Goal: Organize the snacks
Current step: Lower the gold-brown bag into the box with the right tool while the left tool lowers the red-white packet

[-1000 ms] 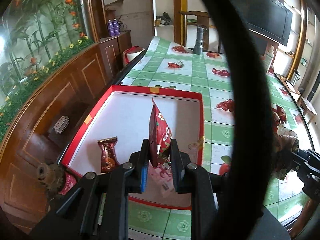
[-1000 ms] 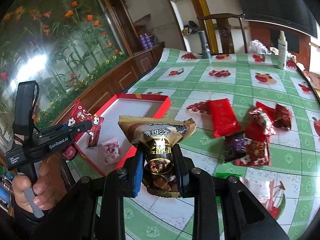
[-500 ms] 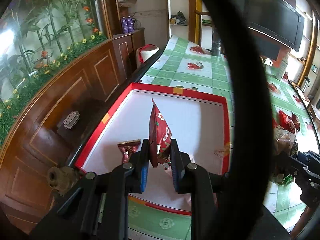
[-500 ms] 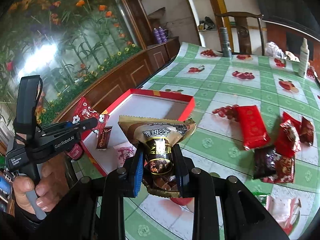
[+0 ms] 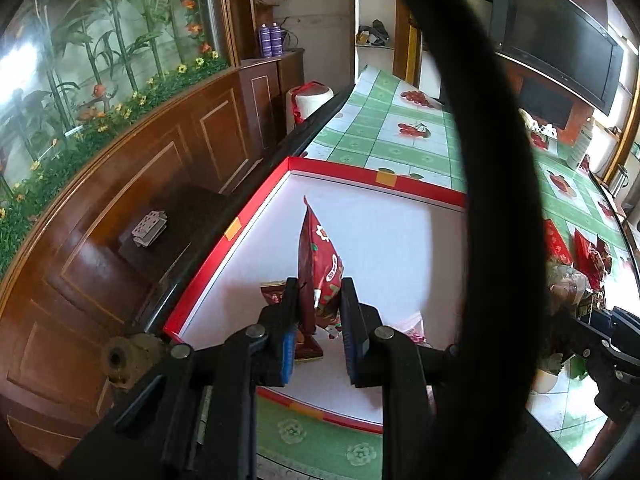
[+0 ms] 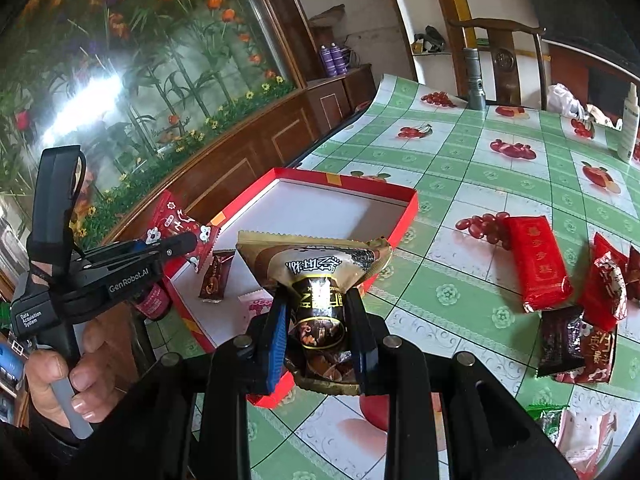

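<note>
At the left of the right wrist view, the left hand-held gripper (image 6: 188, 242) is clamped on a red flowered snack packet (image 6: 176, 226) hanging over the near left corner of the red box (image 6: 404, 216); it looks light, crinkly and slippery, best pinched by its flat sealed edge. At lower centre, the right hand-held gripper (image 6: 320, 312) is closed on a brown-and-gold snack packet (image 6: 316, 264), soft and probably crushable, above the box's near edge, while more packets lie on the surface (image 6: 460, 176) at the right.

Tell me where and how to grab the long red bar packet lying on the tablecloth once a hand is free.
Grip the long red bar packet across its narrow width, near the middle, coming straight down from above. It lies flat with both long edges clear of the snack pile beside it, so the pads can likely straddle it; its ends are the long way across.
</note>
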### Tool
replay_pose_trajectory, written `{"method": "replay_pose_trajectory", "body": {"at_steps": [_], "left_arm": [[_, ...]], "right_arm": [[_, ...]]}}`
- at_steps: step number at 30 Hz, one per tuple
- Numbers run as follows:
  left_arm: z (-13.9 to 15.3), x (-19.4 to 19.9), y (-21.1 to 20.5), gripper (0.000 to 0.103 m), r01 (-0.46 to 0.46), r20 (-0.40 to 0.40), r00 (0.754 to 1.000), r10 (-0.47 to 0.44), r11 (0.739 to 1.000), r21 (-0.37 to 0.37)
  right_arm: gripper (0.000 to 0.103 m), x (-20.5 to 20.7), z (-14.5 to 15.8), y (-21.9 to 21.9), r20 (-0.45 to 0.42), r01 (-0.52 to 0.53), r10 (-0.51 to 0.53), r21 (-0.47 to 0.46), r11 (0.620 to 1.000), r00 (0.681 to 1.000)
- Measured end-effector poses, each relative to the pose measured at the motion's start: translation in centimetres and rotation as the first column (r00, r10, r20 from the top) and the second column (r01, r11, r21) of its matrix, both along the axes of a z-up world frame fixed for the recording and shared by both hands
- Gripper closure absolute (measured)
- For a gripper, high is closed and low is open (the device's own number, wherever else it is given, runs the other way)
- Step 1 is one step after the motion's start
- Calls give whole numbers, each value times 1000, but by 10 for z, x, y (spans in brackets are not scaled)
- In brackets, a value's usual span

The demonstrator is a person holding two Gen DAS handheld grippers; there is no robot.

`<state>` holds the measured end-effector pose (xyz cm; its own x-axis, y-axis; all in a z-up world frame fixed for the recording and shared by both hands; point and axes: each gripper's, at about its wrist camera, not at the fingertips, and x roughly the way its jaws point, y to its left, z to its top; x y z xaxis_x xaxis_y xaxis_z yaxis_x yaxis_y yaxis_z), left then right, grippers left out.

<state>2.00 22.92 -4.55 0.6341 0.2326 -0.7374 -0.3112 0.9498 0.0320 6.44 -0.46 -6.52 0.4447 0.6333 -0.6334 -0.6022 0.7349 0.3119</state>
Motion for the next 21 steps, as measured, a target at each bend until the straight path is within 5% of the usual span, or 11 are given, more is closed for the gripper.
{"method": "replay_pose_trajectory", "body": {"at_steps": [21], "left_arm": [[-32,71,30,82,-21,-83,996,14,996,-85]], "right_arm": [[77,48,-30,75,-52,-47,45,-38,998,998]]}}
